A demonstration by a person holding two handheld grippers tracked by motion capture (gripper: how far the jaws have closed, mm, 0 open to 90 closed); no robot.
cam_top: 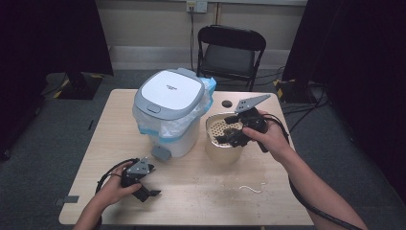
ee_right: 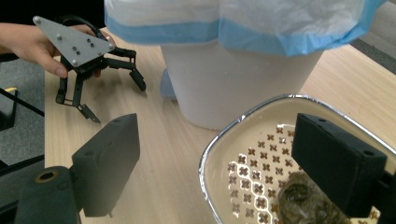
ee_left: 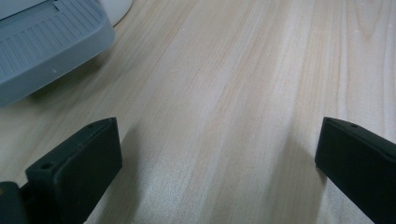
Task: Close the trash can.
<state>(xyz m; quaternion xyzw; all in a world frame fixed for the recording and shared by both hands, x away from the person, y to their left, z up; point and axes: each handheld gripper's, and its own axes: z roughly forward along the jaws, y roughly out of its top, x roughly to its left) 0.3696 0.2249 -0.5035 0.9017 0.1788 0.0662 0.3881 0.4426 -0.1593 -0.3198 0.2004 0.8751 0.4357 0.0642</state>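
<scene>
1. Risk first: our right tool [cam_top: 233, 137], jaws apart over the strainer basket [cam_top: 223, 140] beside the bin [cam_top: 168, 112], could tip its rim while reaching the soggy clump [ee_right: 306, 203].
2. Left tool [cam_top: 148, 189] rests apart on the tabletop [cam_top: 201, 191].
3. Count: one basket, one bin, one clump, two tools.
</scene>
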